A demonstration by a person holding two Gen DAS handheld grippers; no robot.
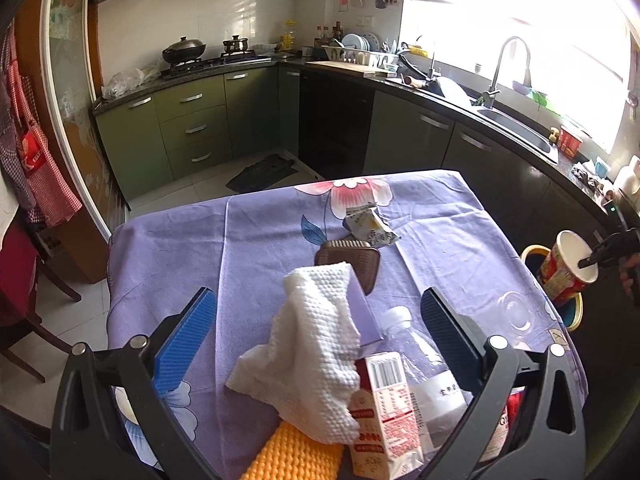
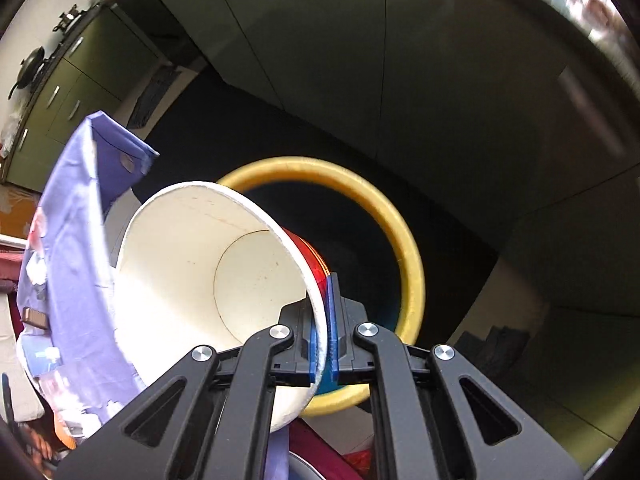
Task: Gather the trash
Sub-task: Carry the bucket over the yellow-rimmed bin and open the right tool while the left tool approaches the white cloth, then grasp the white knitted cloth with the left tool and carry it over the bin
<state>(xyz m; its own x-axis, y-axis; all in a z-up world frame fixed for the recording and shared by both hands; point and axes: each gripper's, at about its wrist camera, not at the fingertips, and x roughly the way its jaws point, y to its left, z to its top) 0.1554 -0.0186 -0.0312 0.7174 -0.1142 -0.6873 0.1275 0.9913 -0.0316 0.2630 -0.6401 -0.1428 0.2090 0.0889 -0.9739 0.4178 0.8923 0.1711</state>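
A green-cabinet kitchen is seen across the upper frame, with a sink [image 1: 520,130] upper right. A table under a purple floral cloth [image 1: 248,248] fills the centre. A yellow-rimmed bin [image 2: 408,240] is seen mid-frame in the right wrist view, just past the table edge. The paper cup [image 2: 192,264] is clamped by its rim in the right gripper [image 2: 325,328], tilted, mouth toward the camera, base toward the bin opening. The left gripper [image 1: 316,320] is held open over a white towel [image 1: 316,344], carton [image 1: 384,408] and plastic bottle [image 1: 420,352], lower centre.

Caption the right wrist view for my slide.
Right gripper pinches empty paper cup's rim above yellow-rimmed trash bin.
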